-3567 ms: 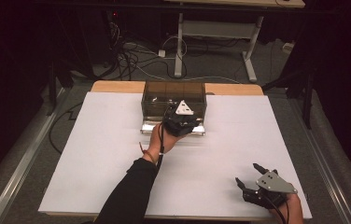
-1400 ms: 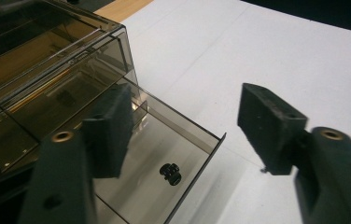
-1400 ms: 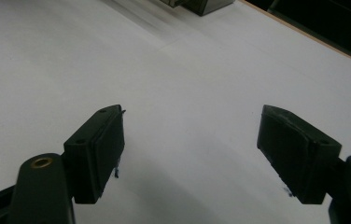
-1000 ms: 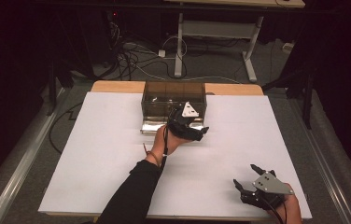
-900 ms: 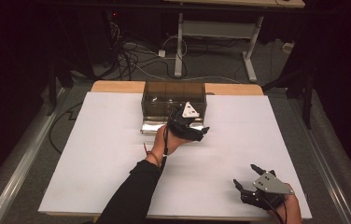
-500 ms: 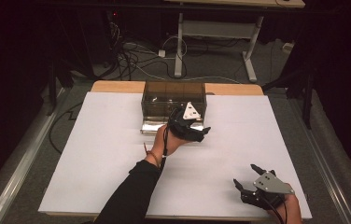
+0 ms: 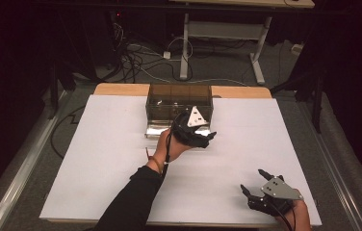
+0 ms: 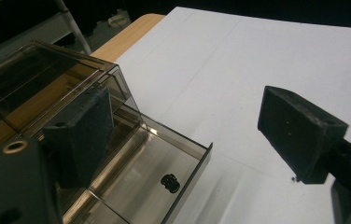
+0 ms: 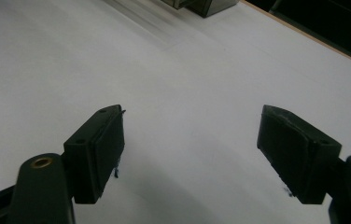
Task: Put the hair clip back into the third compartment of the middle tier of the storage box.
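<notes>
Place: a lab or recording room, looking like a test setup rather than a home.
Counter [image 7: 97,159]: a white sheet is covering a wooden top across the middle of the frame, its wood edge showing at the far side.
Cables [image 7: 135,57]: a tangle is lying on the grey floor at upper centre-left.
Frame [image 7: 227,33]: a grey metal desk stand is standing at upper centre.
Surroundings: dark curtains or walls are closing in both sides.
Rails [image 7: 15,178]: metal strips are running along the counter's left and right.
</notes>
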{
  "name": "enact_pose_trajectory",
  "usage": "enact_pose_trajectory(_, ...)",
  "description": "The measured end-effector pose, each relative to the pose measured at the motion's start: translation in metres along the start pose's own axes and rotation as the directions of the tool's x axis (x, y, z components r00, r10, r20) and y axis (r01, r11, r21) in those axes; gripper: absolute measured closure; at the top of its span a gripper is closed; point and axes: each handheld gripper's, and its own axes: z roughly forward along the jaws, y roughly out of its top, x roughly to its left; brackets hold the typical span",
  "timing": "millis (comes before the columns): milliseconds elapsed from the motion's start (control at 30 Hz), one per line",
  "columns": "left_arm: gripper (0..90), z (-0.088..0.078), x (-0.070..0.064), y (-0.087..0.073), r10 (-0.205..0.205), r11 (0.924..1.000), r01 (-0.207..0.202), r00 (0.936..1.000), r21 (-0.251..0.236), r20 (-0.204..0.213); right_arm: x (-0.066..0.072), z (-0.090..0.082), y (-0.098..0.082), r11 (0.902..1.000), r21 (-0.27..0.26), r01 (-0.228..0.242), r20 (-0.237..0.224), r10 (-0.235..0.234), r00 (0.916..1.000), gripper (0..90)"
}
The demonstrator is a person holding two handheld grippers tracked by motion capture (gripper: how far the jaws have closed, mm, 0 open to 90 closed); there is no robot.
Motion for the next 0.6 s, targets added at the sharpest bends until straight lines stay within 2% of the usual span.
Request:
enact_pose_trajectory(267, 17.2, -0.006, -0.003, -0.001, 0.02, 0.9998, -0.02, 0.9997, -0.007, 0.011, 0.0, 0.0, 0.0, 1.0, 0.0, -0.003, 0.0, 0.003, 1.0, 23.5)
enact_pose_trajectory(433, 17.2, -0.012, -0.004, -0.001, 0.039, 0.999, -0.039, 0.9992, -0.022, 0.005, 0.0, 0.0, 0.0, 1.0, -0.002, -0.004, 0.001, 0.004, 1.0, 23.5)
enact_pose_trajectory(600, 17.1, -0.018, -0.003, -0.001, 0.043, 0.9986, -0.043, 0.999, -0.031, 0.015, 0.001, 0.001, 0.001, 1.0, -0.002, -0.001, -0.004, 0.001, 1.0, 23.5)
